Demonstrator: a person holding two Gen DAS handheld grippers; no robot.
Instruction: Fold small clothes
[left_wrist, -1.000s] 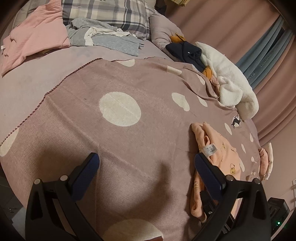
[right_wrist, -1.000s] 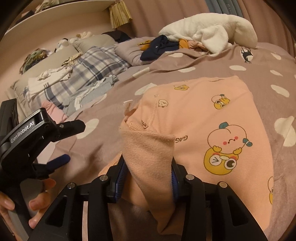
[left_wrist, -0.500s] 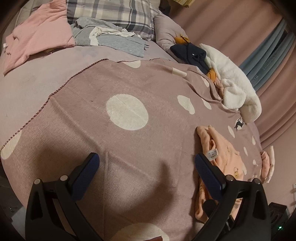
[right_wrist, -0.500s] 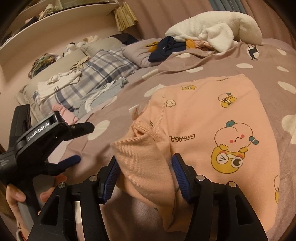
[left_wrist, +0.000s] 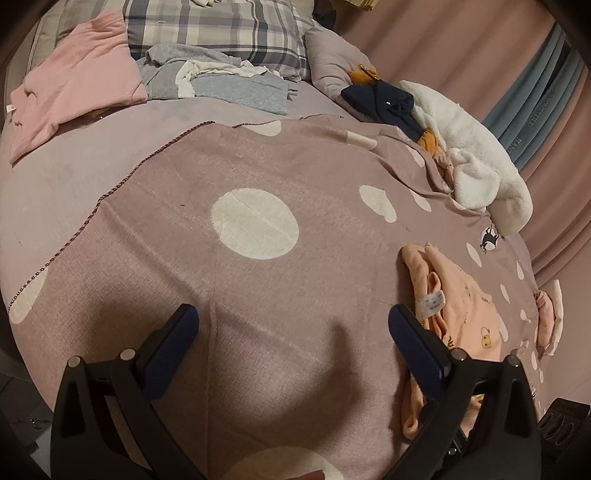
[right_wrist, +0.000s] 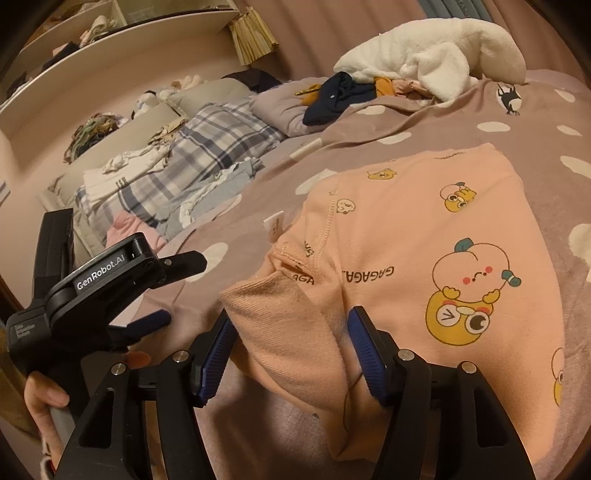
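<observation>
Left wrist view: the left gripper (left_wrist: 293, 328) hangs over the spotted blanket (left_wrist: 258, 288) with its blue-padded fingers (left_wrist: 171, 341) spread wide and nothing between them. The peach top (left_wrist: 458, 314) lies to the right on the blanket, just beside the right-hand finger, its white label (left_wrist: 430, 302) turned up. At the head of the bed lie a pink garment (left_wrist: 77, 77), a grey garment (left_wrist: 221, 83) and a plaid pillow (left_wrist: 221, 33). A white fleece (left_wrist: 476, 162) and a dark blue garment (left_wrist: 384, 101) are heaped at the far right edge, in front of the curtain (left_wrist: 535, 107).

Right wrist view: the right gripper (right_wrist: 290, 341) stands with its fingers (right_wrist: 365, 349) parted on either side of the ribbed cuff of the peach top (right_wrist: 424, 240). The cuff's fabric sits between the pads, and the pads do not press it; the left pad is at the cuff's edge, the right one beside a fold. The body of the top is spread flat on the spotted blanket (right_wrist: 406, 125), cartoon prints facing up. The left gripper (right_wrist: 173, 288) appears at the left, held by a hand (right_wrist: 44, 397), fingers apart and above the blanket. A shelf (right_wrist: 122, 40) runs along the wall behind the bed.
</observation>
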